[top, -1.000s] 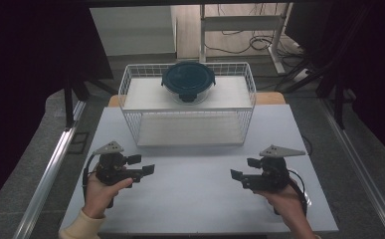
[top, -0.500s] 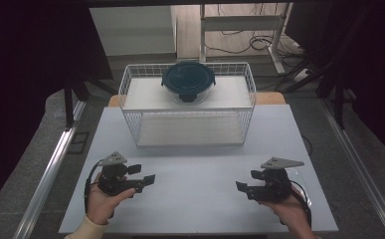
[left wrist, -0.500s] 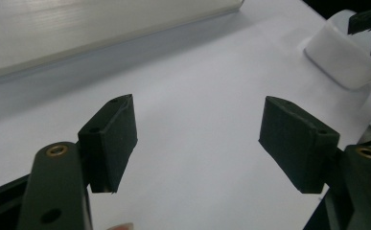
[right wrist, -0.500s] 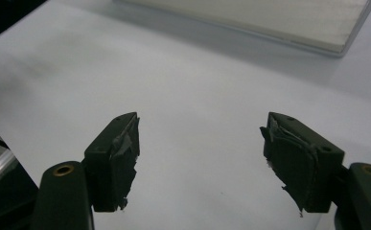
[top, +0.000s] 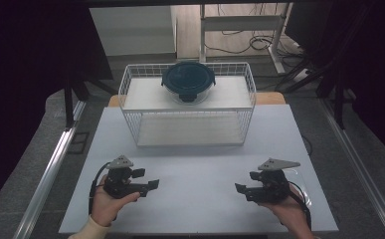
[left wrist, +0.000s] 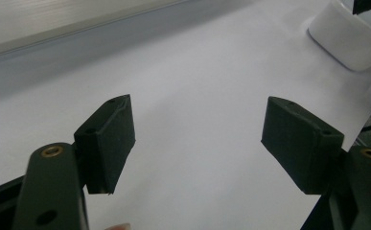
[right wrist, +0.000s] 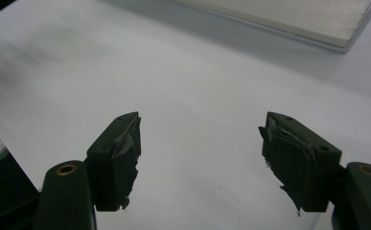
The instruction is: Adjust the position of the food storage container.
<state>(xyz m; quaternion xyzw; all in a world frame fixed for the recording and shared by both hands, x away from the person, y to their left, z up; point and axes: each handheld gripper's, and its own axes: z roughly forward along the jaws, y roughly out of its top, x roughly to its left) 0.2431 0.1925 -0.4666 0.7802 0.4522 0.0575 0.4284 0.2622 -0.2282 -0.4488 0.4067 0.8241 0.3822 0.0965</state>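
A round container with a dark blue lid rests on the upper shelf of a white wire rack at the back of the table. My left gripper is held low at the front left, open, jaws pointing right, nothing between them. In the left gripper view the left gripper stands wide open over bare white table. My right gripper is at the front right, open, jaws pointing left. In the right gripper view the right gripper is open and empty, and its pads carry torn black tape.
The white table has open room between the two grippers and the rack. The rack's flat base lies ahead of the right gripper. A pale rounded object lies on the table by the far hand. Metal rails flank the table.
Both hands have drawn the grippers back toward the near edge of the table and lower. The container and rack have not moved.
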